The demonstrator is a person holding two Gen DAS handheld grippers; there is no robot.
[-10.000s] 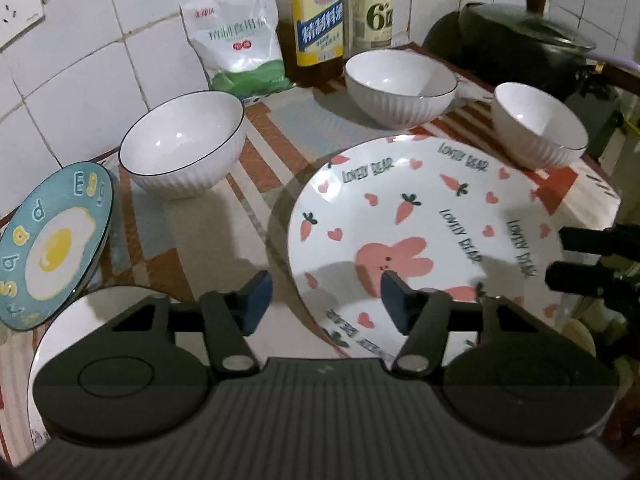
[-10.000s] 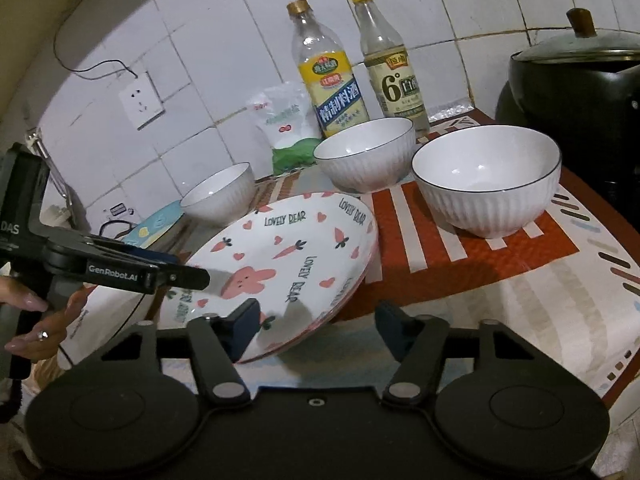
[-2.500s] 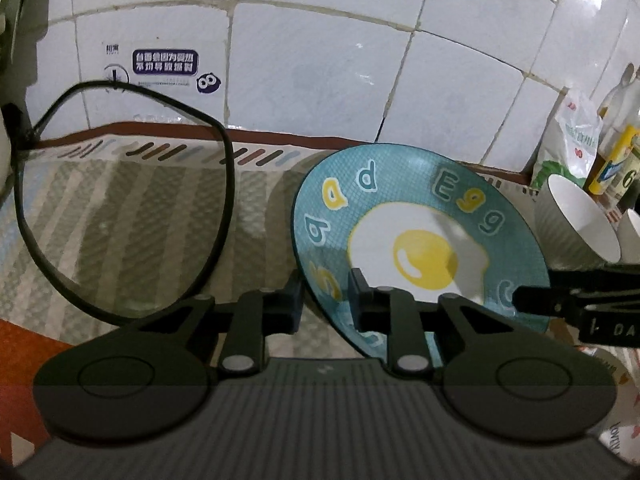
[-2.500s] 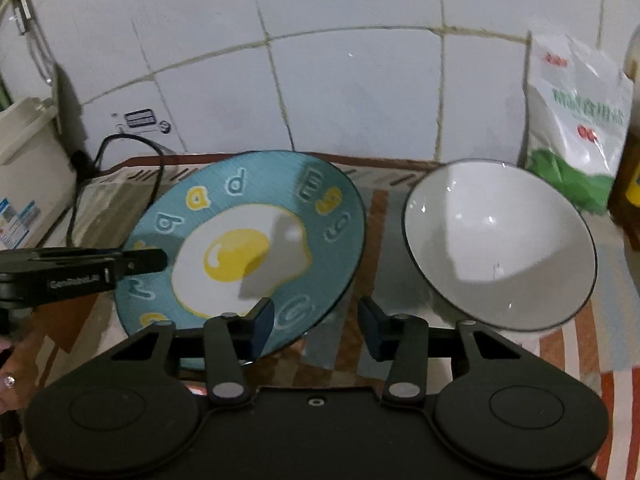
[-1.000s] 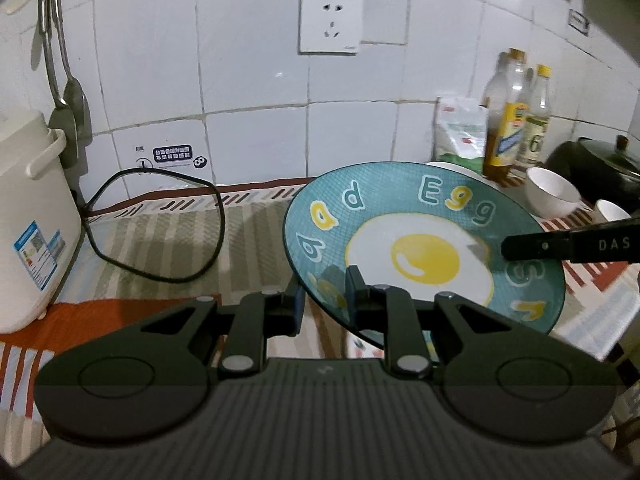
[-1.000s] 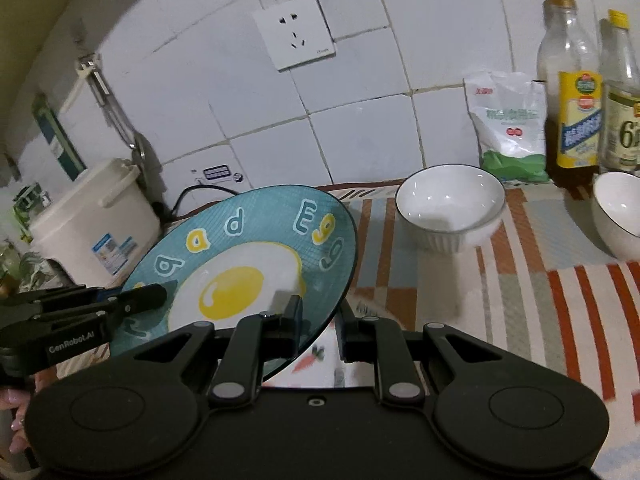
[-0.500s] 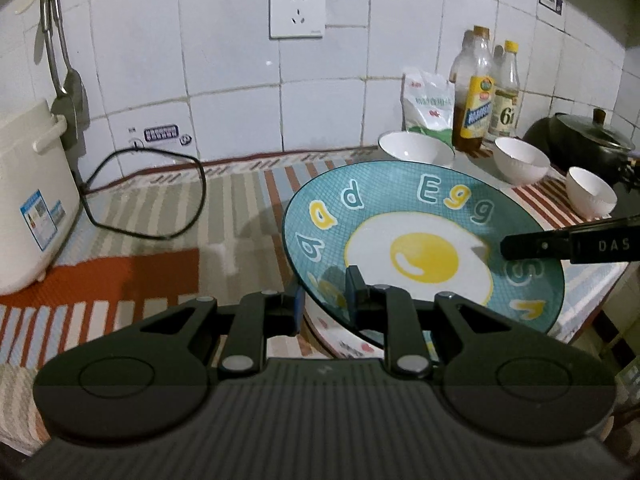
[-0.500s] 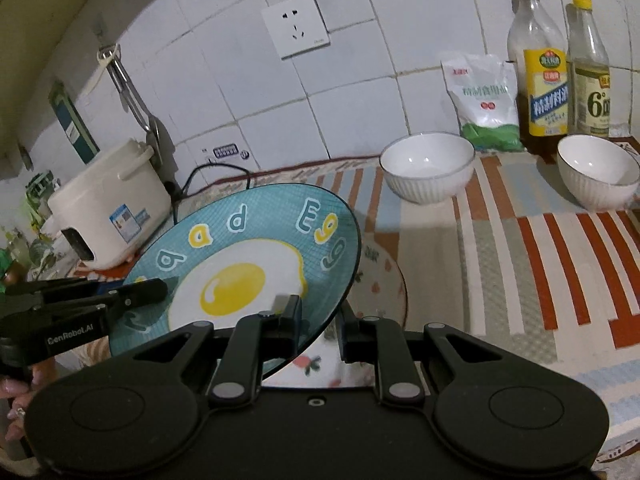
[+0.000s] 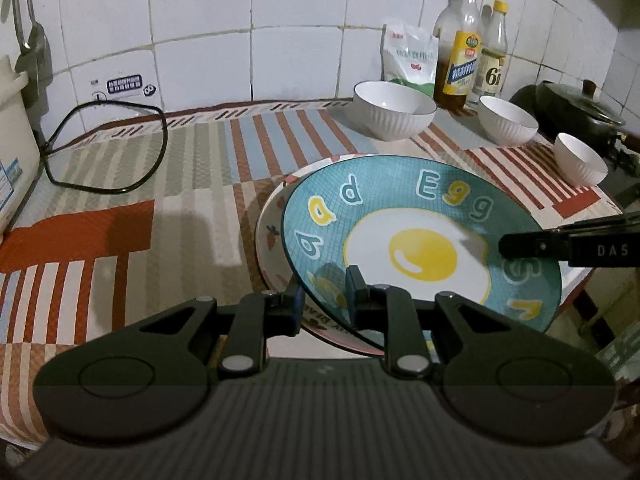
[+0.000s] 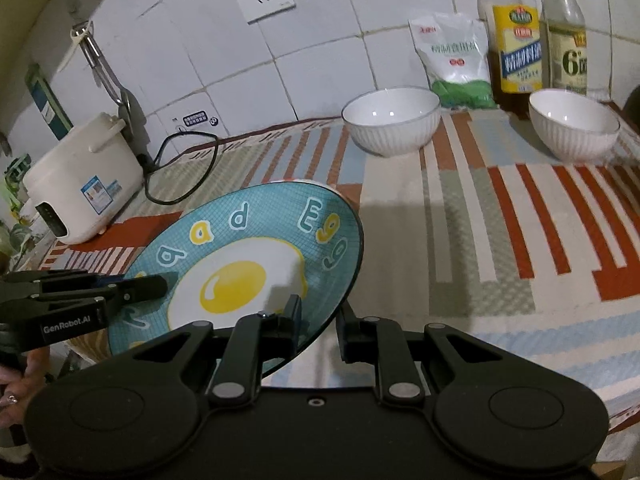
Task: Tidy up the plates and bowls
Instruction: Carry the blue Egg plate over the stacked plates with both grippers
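Both grippers hold the teal fried-egg plate (image 9: 420, 240) by its rim, level and just above the white rabbit plate (image 9: 272, 224), which lies on the striped cloth. My left gripper (image 9: 324, 296) is shut on the near left rim. My right gripper (image 10: 318, 316) is shut on the opposite rim of the egg plate (image 10: 248, 264). Each gripper shows in the other's view: the right gripper (image 9: 560, 244) and the left gripper (image 10: 92, 296). Three white ribbed bowls stand behind: a large bowl (image 9: 394, 110), a middle bowl (image 9: 508, 120) and a small bowl (image 9: 580, 158).
Two bottles (image 9: 460, 60) and a salt bag (image 9: 410, 56) stand against the tiled wall. A black lidded pot (image 9: 576, 108) sits at the far right. A white rice cooker (image 10: 80, 184) and its black cable (image 9: 112, 148) are on the left. The counter edge runs near the plates.
Both grippers have carried the egg plate downward and over the rabbit plate. The plate now hangs lower, closer to the rabbit plate. Both grips are unchanged.
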